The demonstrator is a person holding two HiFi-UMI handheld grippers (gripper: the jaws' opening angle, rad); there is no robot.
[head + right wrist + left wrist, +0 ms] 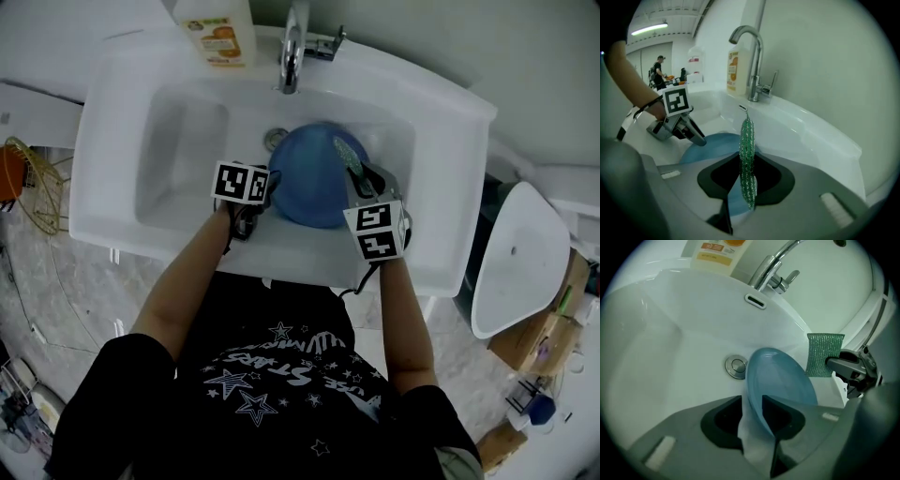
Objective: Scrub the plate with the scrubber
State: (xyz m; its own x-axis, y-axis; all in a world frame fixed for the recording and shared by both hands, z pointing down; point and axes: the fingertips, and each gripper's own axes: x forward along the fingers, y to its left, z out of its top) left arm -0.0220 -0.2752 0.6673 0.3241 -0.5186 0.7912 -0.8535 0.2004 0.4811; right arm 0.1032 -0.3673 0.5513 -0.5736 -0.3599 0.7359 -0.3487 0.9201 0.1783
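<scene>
At the opening of the scrubbing step: both things in hand, not yet brought together. Clamped the blue plate [780,380] by its left rim in the closed jaws of the left gripper [753,422]. Held it tilted on edge over the white sink [122,141], just beside the drain [736,367] and below the faucet [292,52]. Pinched the green scrubber [747,154] in the closed jaws of the right gripper [749,187], upright and edge-on to that gripper's own camera. Kept it near the plate's right rim; appeared in the left gripper view to stand just apart from the plate, not touching.

Judged the next move as follows. Needed to lay the scrubber's flat face on the plate's inner surface and rub across it. Probably called for a turn of the right wrist to bring the flat side to the plate. Called as well for a firm left grip, to stop the plate swinging or slipping under the pressure.

Reached both forearms forward over the sink's front edge, left hand at the plate's left, right hand at its right, marker cubes facing up. Left an orange-labelled soap bottle [217,33] standing on the back ledge, left of the faucet, well apart from both grippers.
</scene>
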